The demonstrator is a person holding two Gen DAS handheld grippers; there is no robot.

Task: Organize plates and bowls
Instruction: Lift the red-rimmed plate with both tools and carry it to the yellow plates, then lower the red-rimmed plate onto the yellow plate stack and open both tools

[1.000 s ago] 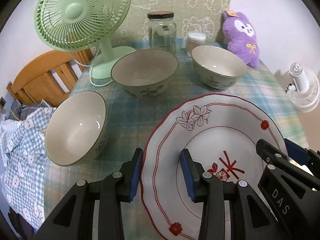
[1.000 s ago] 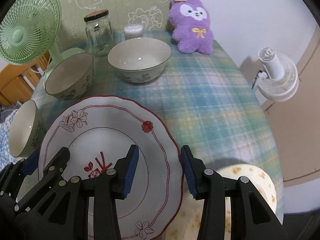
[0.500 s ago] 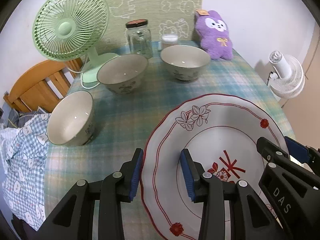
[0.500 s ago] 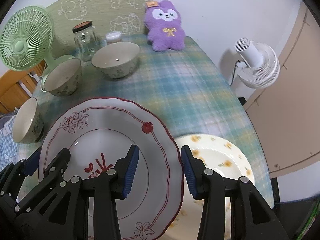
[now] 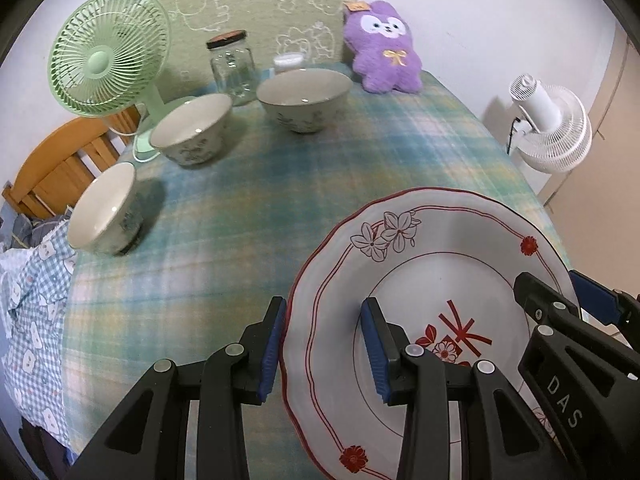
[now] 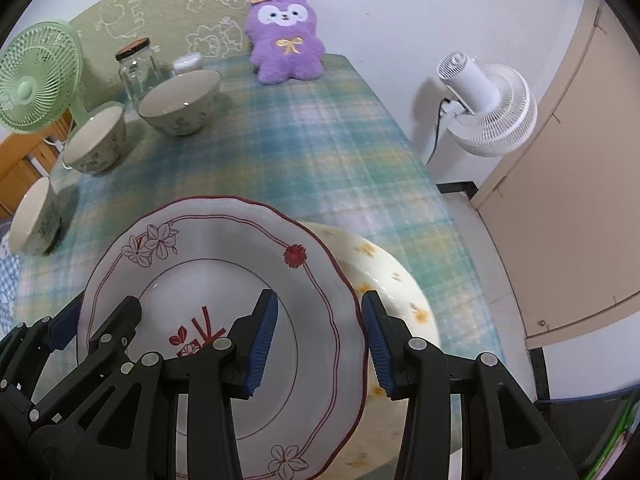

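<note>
Right wrist view: each hand-held gripper (image 6: 320,342) clamps the red-rimmed plate (image 6: 224,264), hiding most of the yellow-flowered plate (image 6: 384,276).

Stood against a plain white wall (image 6: 400,8), the counter (image 5: 304,184) under a blue-green plaid cloth. Hung behind its far edge: a green sheet with cartoon outlines (image 5: 256,8). Showed off its left edge, a wooden chair back (image 5: 52,172); off its right edge, a white fan (image 6: 486,108), a beige door (image 6: 568,184), pale floor (image 6: 480,248).
</note>
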